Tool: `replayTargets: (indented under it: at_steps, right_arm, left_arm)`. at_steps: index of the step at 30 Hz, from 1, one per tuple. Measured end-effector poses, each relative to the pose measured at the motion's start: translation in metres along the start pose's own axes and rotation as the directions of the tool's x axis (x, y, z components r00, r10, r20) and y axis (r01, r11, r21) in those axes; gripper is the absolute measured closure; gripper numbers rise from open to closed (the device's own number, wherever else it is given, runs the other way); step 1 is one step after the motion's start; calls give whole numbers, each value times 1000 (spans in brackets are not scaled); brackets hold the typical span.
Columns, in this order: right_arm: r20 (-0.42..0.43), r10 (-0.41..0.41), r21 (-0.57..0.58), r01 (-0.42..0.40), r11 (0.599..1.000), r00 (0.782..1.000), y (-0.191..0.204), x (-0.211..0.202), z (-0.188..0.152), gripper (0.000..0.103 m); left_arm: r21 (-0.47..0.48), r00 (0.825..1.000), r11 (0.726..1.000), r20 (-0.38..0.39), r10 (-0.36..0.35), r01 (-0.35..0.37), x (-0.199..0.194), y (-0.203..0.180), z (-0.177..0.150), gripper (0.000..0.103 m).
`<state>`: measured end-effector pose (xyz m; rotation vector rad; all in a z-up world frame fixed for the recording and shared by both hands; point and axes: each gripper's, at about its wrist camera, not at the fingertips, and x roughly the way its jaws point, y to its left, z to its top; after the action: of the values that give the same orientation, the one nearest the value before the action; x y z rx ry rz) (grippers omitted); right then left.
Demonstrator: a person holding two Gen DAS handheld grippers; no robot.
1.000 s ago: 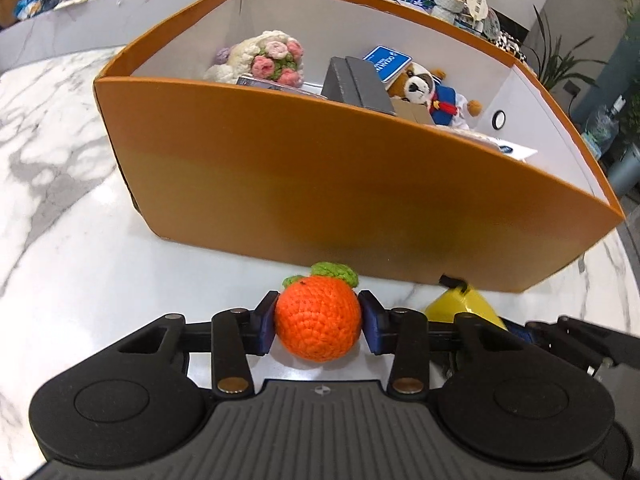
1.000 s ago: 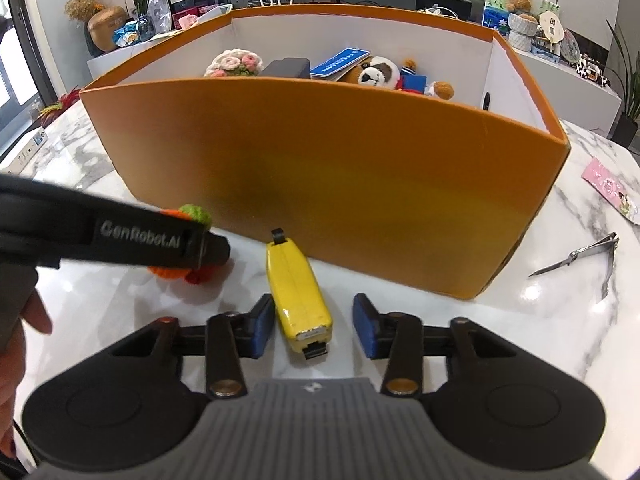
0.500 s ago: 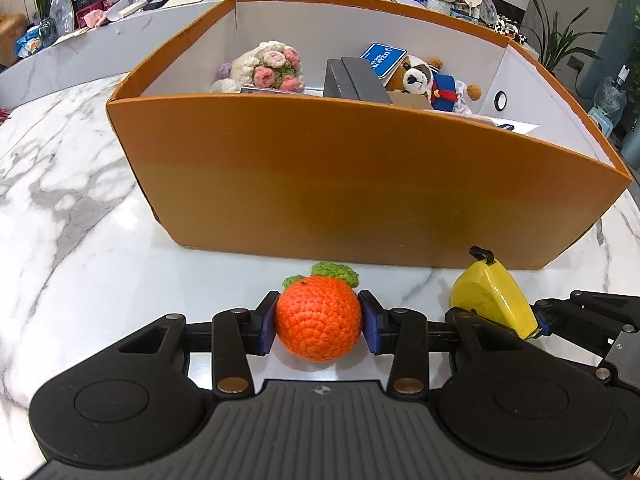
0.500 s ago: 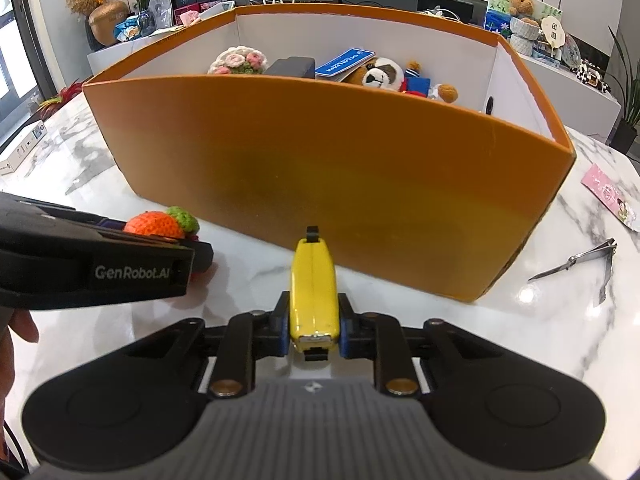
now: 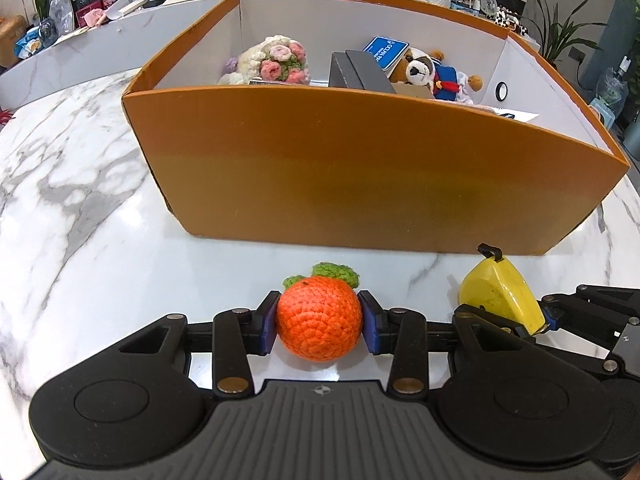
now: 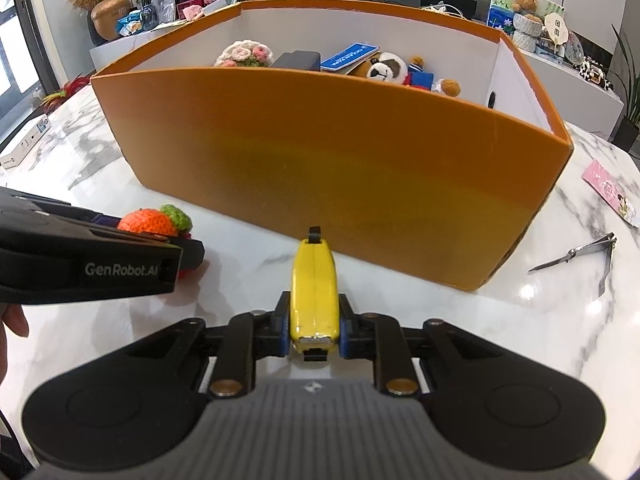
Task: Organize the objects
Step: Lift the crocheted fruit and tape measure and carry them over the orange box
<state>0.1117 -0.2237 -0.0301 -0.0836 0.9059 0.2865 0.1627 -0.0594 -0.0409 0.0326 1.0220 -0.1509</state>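
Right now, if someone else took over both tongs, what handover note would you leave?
Left tongs: shut on the crocheted orange, low over the marble table.
Right tongs: shut on the yellow tape measure, in front of the orange box.
Done: both items gripped; flower bouquet, plush dog and blue card already in the box.
Left: carry both over the near wall and release. Nail clippers and a pink card remain on the table.

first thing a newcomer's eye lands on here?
The big orange box filling mid-frame on the marble table, already holding a crocheted bouquet and a plush dog. Just in front of it, the left gripper is shut on a crocheted orange, and beside it the right gripper clamps a yellow tape measure.
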Motion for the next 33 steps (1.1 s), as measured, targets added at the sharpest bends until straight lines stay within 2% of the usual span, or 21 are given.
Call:
replayTargets:
  at_steps: [9, 15, 25, 30, 33]
  right_arm:
    - [-22, 14, 5, -14, 1000, 1000, 1, -12, -4, 81]
    - [-11, 29, -6, -29, 1000, 1000, 5, -41, -8, 81]
    - [87, 27, -20, -26, 999, 996, 9, -97, -5, 81]
    - [156, 27, -23, -24, 999, 987, 12, -122, 3, 81]
    - [187, 26, -9, -25, 1000, 982, 11, -130, 10, 81]
  left_arm:
    - [25, 1000, 1000, -11, 5, -5, -13, 1, -7, 57]
    - [48, 1000, 999, -9, 6, -5, -35, 5, -13, 57]
    - [65, 997, 998, 78, 7, -12, -86, 4, -14, 57]
    - [50, 991, 999, 136, 10, -17, -104, 2, -3, 57]
    - [36, 983, 998, 183, 35, -42, -112, 1, 6, 57]
